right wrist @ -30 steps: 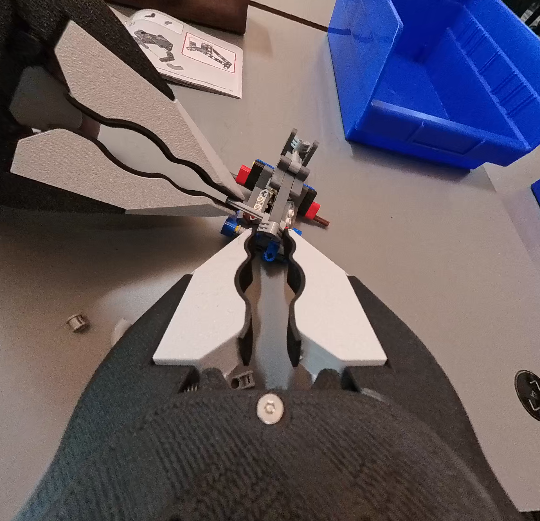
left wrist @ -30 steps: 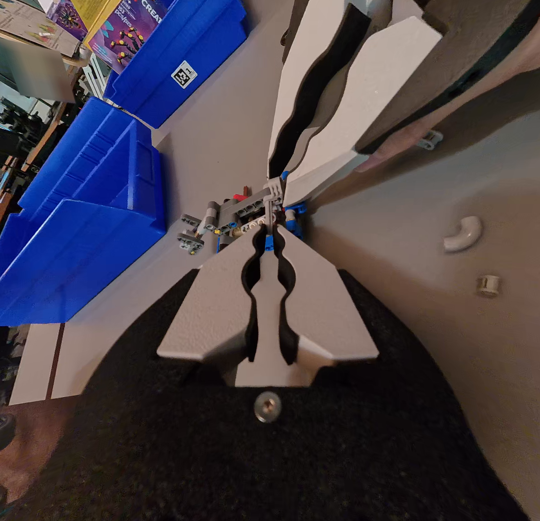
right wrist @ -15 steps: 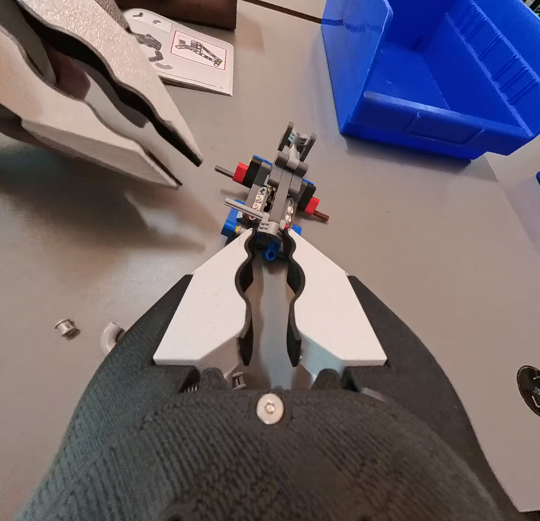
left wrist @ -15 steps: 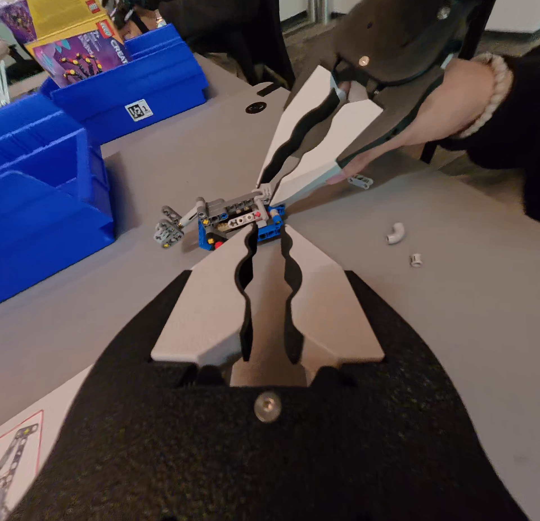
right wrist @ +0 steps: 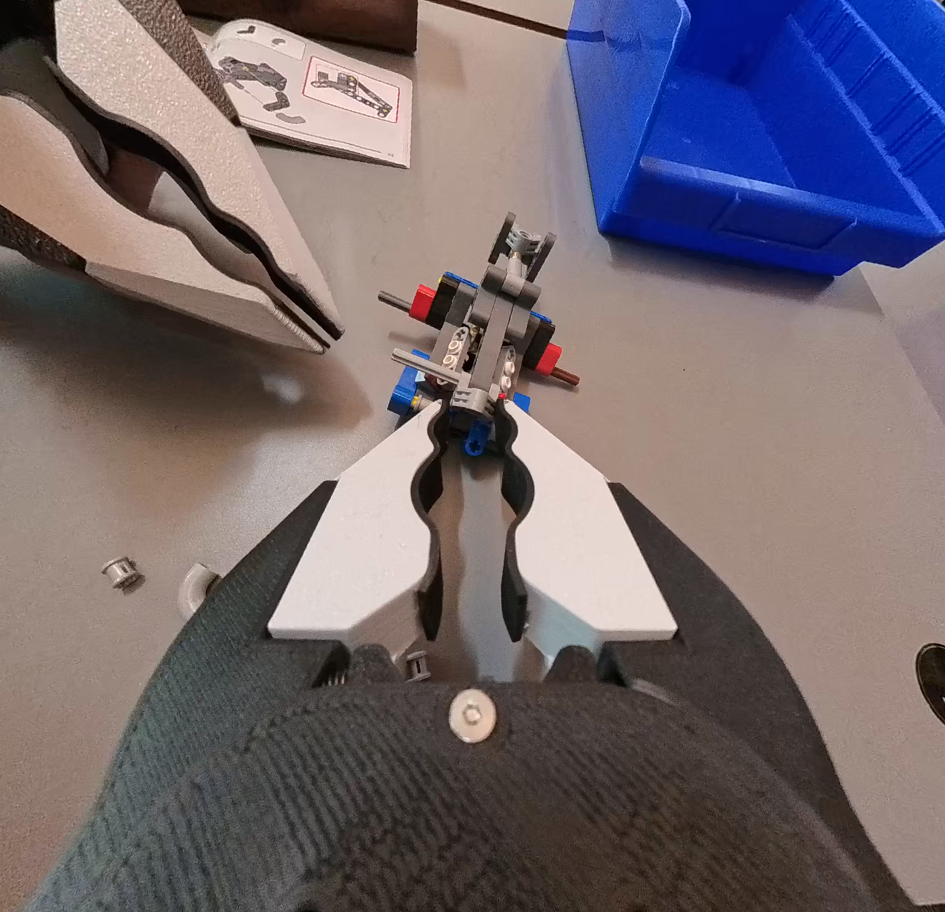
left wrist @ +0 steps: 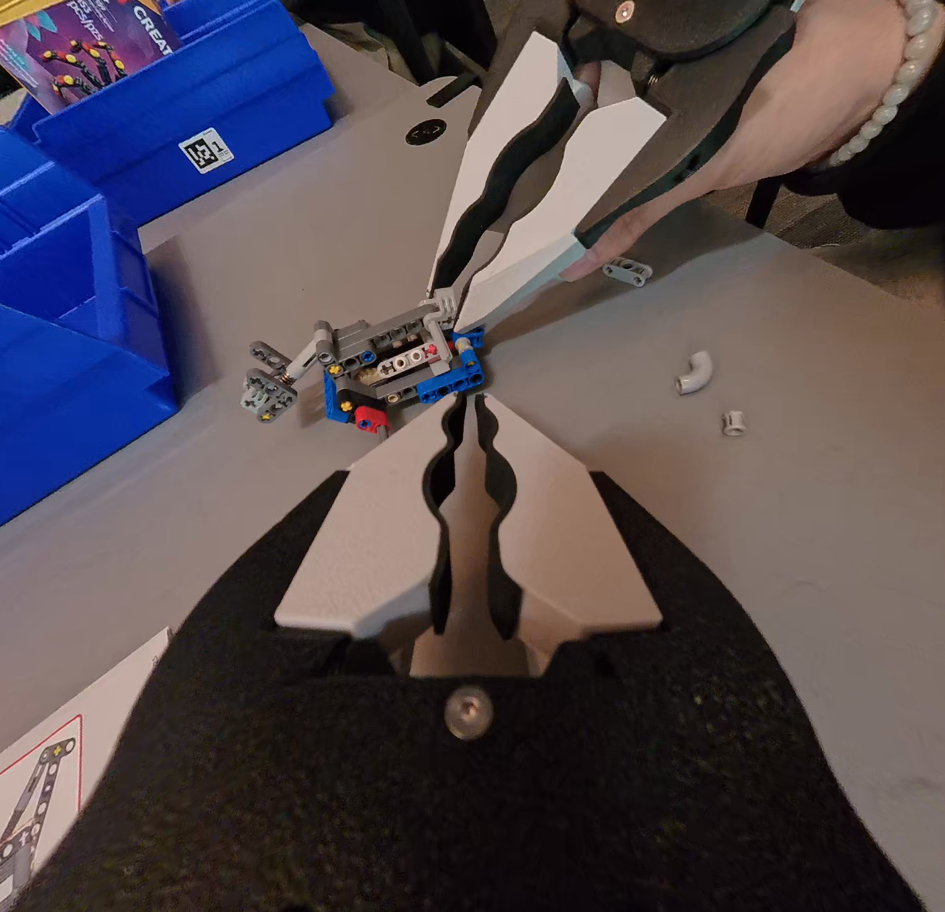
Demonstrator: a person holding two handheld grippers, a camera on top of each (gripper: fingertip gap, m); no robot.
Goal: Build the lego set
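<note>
A small brick model [left wrist: 404, 361] of grey, blue and red beams lies on the grey table [left wrist: 741, 555]. My right gripper [right wrist: 470, 417] is shut on the grey connector at the model's near end [right wrist: 473, 399], pads pressed on both sides. It also shows in the left wrist view [left wrist: 450, 299], at the model's far corner. My left gripper [left wrist: 470, 401] is shut, its tips just short of the model's blue beam [left wrist: 450, 384]. In the right wrist view the left gripper [right wrist: 327, 338] hangs left of the model, not touching it. A thin grey axle [right wrist: 414, 361] sticks out of the model toward it.
Blue bins stand at the left [left wrist: 76, 325] and back left [left wrist: 204, 84], one holding a cardboard box [left wrist: 87, 33]. A booklet [right wrist: 327, 100] lies behind the left gripper. A white elbow [left wrist: 694, 373], a bush [left wrist: 733, 423] and a small grey beam [left wrist: 626, 269] lie loose. Left tips to right tips: about 6 cm. My left gripper's tips are some 9 cm from the white elbow [left wrist: 694, 373]. It turns up in the right wrist view [right wrist: 191, 588] as well.
A second ago my left gripper pinched the thin grey axle at the model's side. It let go, drew back, and its pads came together again clear of the model. The right gripper kept its hold.
</note>
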